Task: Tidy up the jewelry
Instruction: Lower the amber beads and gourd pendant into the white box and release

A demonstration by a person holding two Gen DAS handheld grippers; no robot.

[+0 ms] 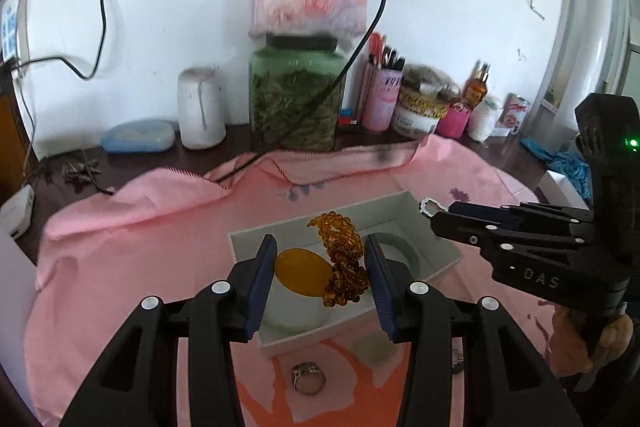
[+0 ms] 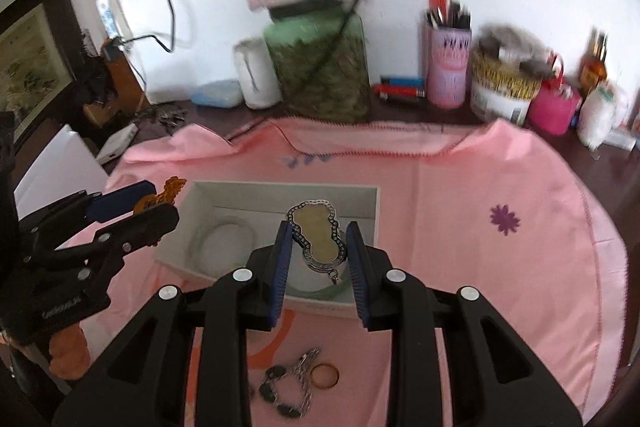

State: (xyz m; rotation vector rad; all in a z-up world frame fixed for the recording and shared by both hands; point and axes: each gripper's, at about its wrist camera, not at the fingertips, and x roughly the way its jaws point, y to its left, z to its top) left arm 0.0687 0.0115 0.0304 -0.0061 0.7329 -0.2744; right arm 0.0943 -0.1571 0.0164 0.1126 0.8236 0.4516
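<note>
A white jewelry box lies on the pink cloth with pale jade bangles inside. My left gripper is shut on an amber pendant with an amber bead strand and holds it over the box; it also shows in the right wrist view. My right gripper is shut on a silver-framed pendant above the box; it shows in the left wrist view too. A silver ring, a gold ring and a dark-stone bracelet lie on the cloth in front.
The pink cloth covers a dark table. Along the back wall stand a green jar, a white cup, a pink pen holder, bottles and tubs. A black cable hangs down onto the cloth.
</note>
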